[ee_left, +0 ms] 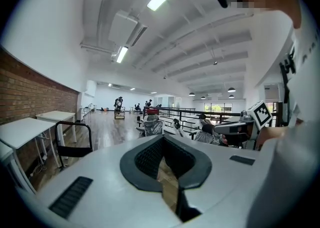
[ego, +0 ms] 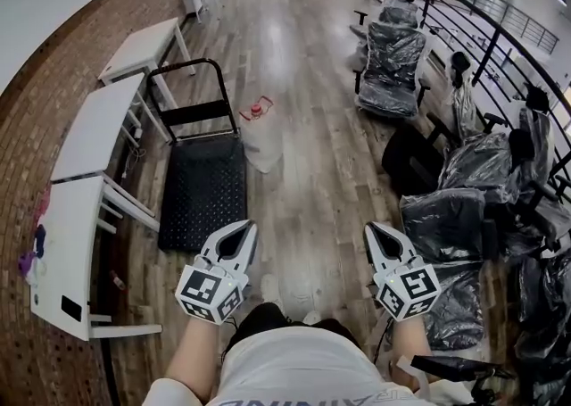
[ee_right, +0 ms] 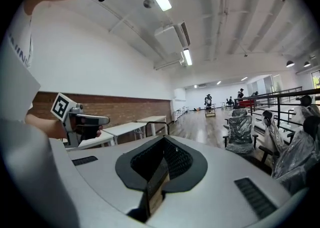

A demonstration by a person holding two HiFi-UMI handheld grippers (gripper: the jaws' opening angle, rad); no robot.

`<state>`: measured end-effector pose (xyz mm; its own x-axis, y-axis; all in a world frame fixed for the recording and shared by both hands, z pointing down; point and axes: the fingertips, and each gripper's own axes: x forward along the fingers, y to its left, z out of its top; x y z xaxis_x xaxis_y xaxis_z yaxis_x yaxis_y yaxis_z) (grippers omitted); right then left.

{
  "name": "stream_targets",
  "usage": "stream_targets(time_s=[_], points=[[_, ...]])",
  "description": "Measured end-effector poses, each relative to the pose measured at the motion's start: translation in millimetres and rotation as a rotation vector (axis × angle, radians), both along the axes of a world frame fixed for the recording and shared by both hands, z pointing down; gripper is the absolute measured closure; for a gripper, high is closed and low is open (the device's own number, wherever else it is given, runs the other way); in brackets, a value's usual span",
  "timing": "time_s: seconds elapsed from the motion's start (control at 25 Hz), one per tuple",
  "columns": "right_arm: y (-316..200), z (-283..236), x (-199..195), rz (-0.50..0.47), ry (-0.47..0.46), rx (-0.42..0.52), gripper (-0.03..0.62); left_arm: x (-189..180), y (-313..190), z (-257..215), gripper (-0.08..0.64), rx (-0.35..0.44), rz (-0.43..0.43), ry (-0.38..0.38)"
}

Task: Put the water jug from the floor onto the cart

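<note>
The clear water jug [ego: 261, 144] with a red cap stands on the wooden floor, just right of the black platform cart [ego: 205, 192], beside its upright handle [ego: 191, 92]. Both grippers are held low and close to the person's body, well short of the jug. My left gripper [ego: 247, 227] is shut with nothing in it and points toward the cart's near end. My right gripper [ego: 370, 228] is shut and empty too. In the left gripper view the jaws [ee_left: 162, 140] meet at the tip, with the cart handle [ee_left: 75, 141] beyond. The right gripper view shows its closed jaws [ee_right: 162, 140].
White tables [ego: 94, 132] line the brick wall at the left, close to the cart. Plastic-wrapped office chairs [ego: 393, 61] and a black railing [ego: 500, 34] crowd the right side. Wooden floor [ego: 308, 172] runs ahead between them.
</note>
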<state>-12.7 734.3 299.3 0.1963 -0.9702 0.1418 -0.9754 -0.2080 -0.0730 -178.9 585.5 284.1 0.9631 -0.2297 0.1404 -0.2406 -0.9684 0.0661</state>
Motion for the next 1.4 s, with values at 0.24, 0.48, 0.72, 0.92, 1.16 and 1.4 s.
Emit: stream_targets(time_s=[0.24, 0.48, 0.72, 0.92, 1.16, 1.4], points=[[-18, 8, 7, -0.013, -0.02, -0.006, 0.589, 7, -20, 7, 0.56, -0.021, -0.009, -0.013], [-29, 21, 38, 0.03, -0.077, -0.021, 0.589, 35, -57, 12, 0.56, -0.039, -0.011, -0.003], [-80, 27, 59, 0.037, -0.075, -0.057, 0.589, 58, -115, 25, 0.56, -0.07, -0.015, 0.002], [-150, 15, 73, 0.007, -0.025, -0.07, 0.589, 68, -177, 25, 0.56, -0.056, -0.038, 0.007], [-231, 3, 68, -0.023, 0.025, -0.068, 0.589, 60, -249, 27, 0.56, -0.055, -0.071, -0.001], [-286, 17, 55, -0.087, 0.038, -0.12, 0.589, 55, -293, 25, 0.56, -0.057, -0.094, 0.006]])
